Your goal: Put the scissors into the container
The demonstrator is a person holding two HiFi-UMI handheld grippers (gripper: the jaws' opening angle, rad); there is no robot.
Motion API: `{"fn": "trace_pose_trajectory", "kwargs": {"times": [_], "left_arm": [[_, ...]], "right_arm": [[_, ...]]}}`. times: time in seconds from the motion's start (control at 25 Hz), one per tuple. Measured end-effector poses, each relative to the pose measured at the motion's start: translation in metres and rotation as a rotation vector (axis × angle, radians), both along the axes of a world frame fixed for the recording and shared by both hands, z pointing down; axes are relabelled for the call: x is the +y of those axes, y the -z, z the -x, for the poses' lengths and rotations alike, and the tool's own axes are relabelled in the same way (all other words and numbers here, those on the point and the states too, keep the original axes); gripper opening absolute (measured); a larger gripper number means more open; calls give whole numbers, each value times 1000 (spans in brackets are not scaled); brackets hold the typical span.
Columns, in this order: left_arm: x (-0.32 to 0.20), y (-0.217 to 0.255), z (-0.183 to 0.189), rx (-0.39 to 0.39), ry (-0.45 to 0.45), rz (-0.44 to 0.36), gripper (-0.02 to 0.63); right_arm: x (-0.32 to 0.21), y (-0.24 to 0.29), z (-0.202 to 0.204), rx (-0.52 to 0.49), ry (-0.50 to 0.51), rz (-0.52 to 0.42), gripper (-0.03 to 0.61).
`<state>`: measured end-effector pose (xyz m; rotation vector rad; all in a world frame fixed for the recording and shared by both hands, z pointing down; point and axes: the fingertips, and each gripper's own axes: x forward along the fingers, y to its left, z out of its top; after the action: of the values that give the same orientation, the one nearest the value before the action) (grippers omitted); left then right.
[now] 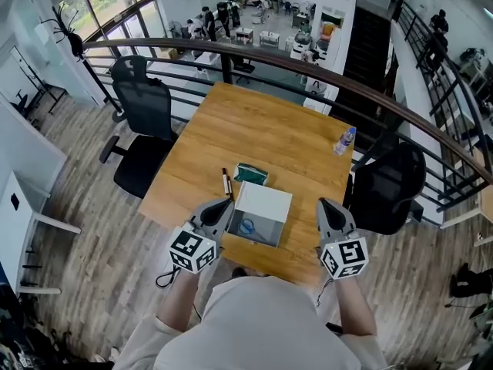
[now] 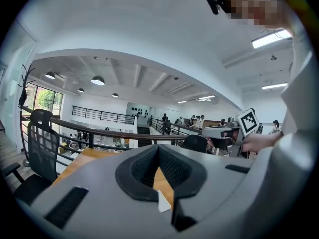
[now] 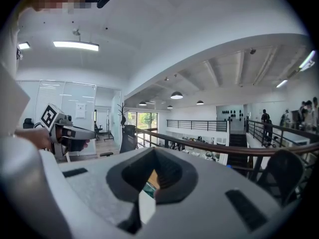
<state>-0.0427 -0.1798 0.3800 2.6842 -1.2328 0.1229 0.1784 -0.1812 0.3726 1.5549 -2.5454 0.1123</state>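
The scissors (image 1: 247, 227), with blue handles, lie inside the white container (image 1: 263, 201) near the front edge of the wooden table (image 1: 269, 137). My left gripper (image 1: 224, 205) is held at the container's left side, its jaws shut and empty. My right gripper (image 1: 326, 205) hovers to the container's right, a small gap away, also shut and empty. In the left gripper view the left gripper (image 2: 158, 151) points level across the table, with its jaws pressed together. The right gripper (image 3: 155, 156) in its own view also has its jaws together. The scissors show in neither gripper view.
A green packet (image 1: 251, 174) and a dark marker (image 1: 227, 183) lie just behind the container. A water bottle (image 1: 344, 139) stands at the table's right edge. Black office chairs (image 1: 146, 129) flank the table, and a railing (image 1: 308, 68) runs behind it.
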Motion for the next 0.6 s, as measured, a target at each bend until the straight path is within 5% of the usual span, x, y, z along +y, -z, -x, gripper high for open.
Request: {"fn": "trace_pose_trajectory", "kwargs": {"times": [0.6], "left_arm": [[3, 5, -4, -1, 10, -13, -8]], "right_arm": [[8, 2, -1, -20, 15, 6, 2]]}}
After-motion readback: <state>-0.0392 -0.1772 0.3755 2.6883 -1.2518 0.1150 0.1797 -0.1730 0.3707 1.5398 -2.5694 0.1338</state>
